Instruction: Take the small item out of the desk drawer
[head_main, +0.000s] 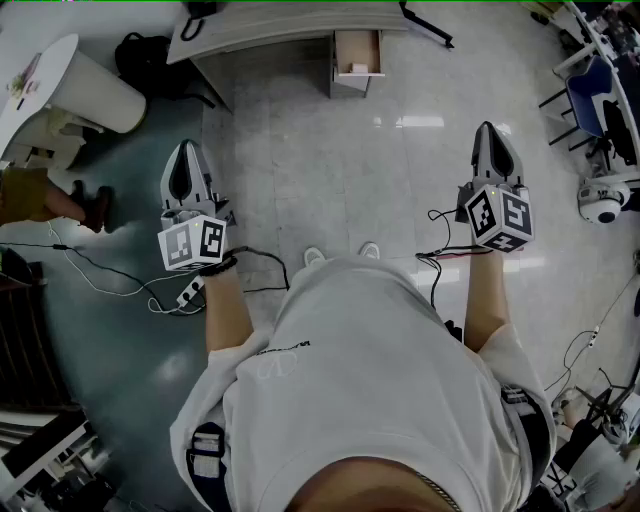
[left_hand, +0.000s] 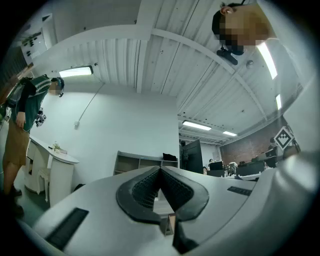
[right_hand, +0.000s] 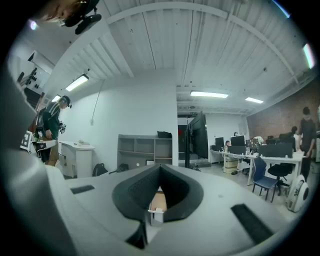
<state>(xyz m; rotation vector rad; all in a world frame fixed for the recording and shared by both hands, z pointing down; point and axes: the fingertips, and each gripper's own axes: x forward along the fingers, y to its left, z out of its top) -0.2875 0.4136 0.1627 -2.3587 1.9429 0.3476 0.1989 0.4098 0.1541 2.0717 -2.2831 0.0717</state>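
Observation:
The desk (head_main: 270, 25) stands far ahead across the floor, its drawer (head_main: 357, 55) pulled out toward me. A small white item (head_main: 358, 68) lies at the drawer's front end. My left gripper (head_main: 183, 152) and right gripper (head_main: 487, 130) are held at waist height, pointing at the desk and well short of it. Both are shut with nothing between the jaws. In the left gripper view the left gripper (left_hand: 160, 171) has its pads meeting at the tips. The right gripper (right_hand: 160, 169) looks the same in its own view, with the drawer (right_hand: 158, 201) showing small through the gap below.
A white curved counter (head_main: 40, 75) and a black backpack (head_main: 145, 55) stand at the left, near a person (head_main: 40, 195). Cables and a power strip (head_main: 190, 290) lie on the floor by my left foot. A blue chair (head_main: 590, 95) and a round white device (head_main: 603, 200) are at the right.

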